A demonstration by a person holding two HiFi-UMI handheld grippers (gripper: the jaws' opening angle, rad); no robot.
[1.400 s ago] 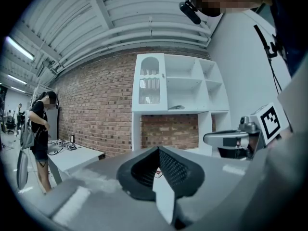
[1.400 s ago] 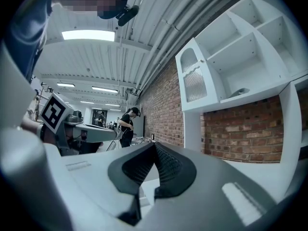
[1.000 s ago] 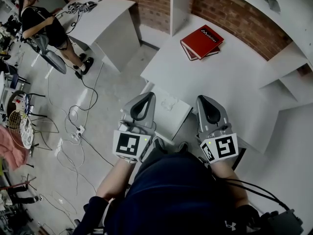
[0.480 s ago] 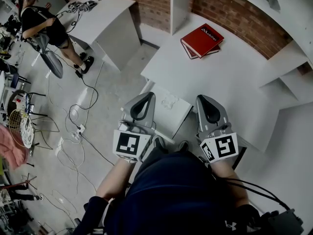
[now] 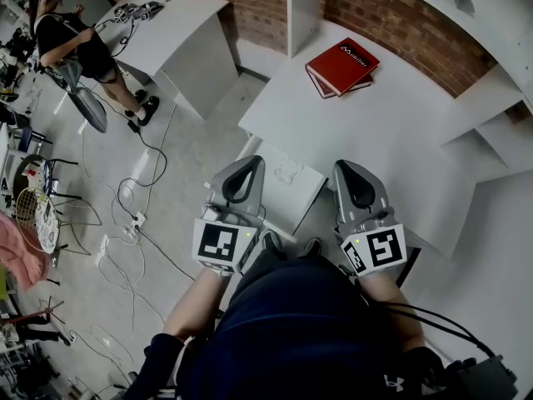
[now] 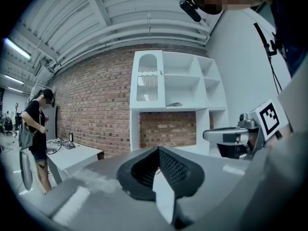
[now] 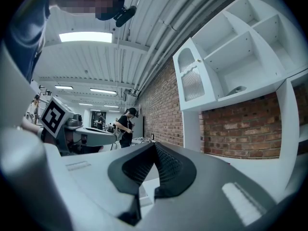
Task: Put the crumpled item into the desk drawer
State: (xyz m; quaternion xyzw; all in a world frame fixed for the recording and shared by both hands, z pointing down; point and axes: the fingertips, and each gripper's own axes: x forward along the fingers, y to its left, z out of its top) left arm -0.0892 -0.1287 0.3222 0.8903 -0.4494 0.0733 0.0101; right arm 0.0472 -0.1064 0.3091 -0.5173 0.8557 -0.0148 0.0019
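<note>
A crumpled white item (image 5: 288, 172) lies in the open white drawer (image 5: 304, 202) that sticks out from the near left side of the white desk (image 5: 375, 132). My left gripper (image 5: 249, 162) is held just left of the drawer, shut and holding nothing. The right gripper (image 5: 346, 166) is level with it at the drawer's right side, over the desk's near edge, also shut and holding nothing. In the left gripper view, the left gripper (image 6: 158, 148) points at the white shelf unit (image 6: 168, 81). The right gripper (image 7: 154, 145) shows pads closed tip to tip.
A red book (image 5: 342, 63) lies on a second book at the desk's far side. White shelves (image 5: 491, 132) stand to the right. A second desk (image 5: 171, 27) and a person (image 5: 71, 40) are at the far left. Cables (image 5: 125, 223) trail across the floor.
Both grippers stay where they were, shut. The head view has shifted very slightly; the person at the far left has moved a little.
</note>
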